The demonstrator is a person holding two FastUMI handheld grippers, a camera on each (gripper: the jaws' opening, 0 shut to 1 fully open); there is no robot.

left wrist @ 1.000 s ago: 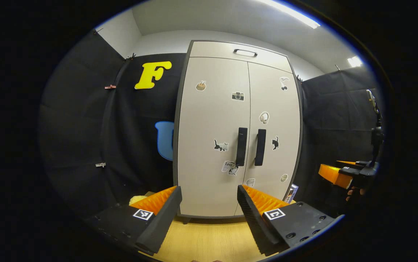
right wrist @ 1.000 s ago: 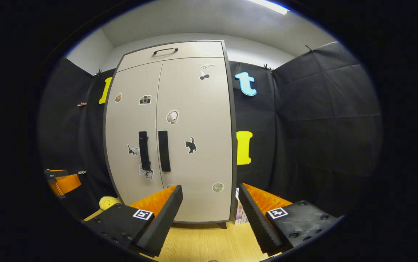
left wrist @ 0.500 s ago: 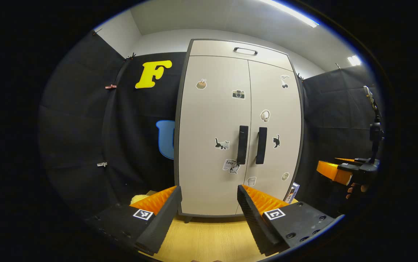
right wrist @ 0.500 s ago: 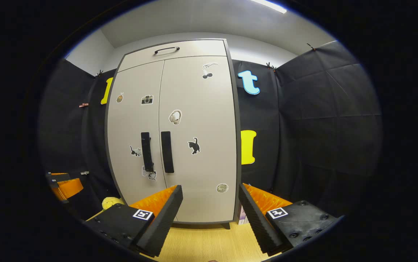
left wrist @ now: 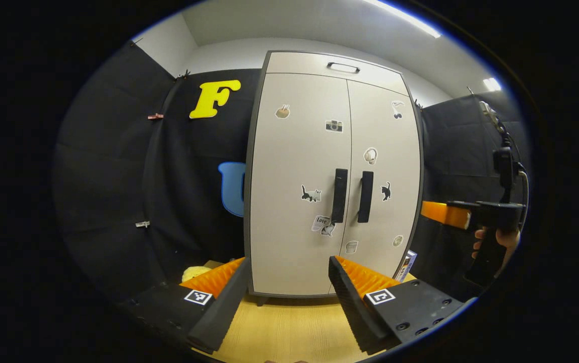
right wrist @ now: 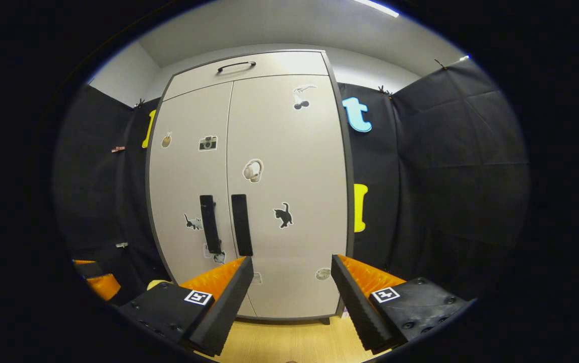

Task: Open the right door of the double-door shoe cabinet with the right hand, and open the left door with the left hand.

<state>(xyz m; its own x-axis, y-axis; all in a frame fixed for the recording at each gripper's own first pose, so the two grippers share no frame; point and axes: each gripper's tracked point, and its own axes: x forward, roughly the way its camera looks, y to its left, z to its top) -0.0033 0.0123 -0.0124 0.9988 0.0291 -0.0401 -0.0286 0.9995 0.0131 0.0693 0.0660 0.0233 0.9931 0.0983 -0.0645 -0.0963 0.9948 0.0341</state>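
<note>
The pale double-door shoe cabinet (left wrist: 297,151) stands ahead with both doors shut. Two dark vertical handles sit side by side at the centre seam: the left handle (left wrist: 339,195) and the right handle (left wrist: 365,196). My left gripper (left wrist: 289,297) is open, well short of the cabinet and low before the left door. In the right gripper view the right handle (right wrist: 241,224) and left handle (right wrist: 210,224) lie up and left of my open right gripper (right wrist: 292,297), which is also short of the doors. The right gripper (left wrist: 438,213), held by a hand (left wrist: 506,241), shows far right at handle height.
A top drawer with a slim handle (left wrist: 343,67) caps the cabinet. The floor (left wrist: 289,327) is light wood. A yellow soft thing (left wrist: 193,274) lies left of the cabinet's foot, a small box (left wrist: 405,264) at its right. Black cloth walls close in both sides.
The right gripper has risen and come closer to the cabinet, the doors growing in its view. The left gripper has edged slightly forward. Both doors stay shut.
</note>
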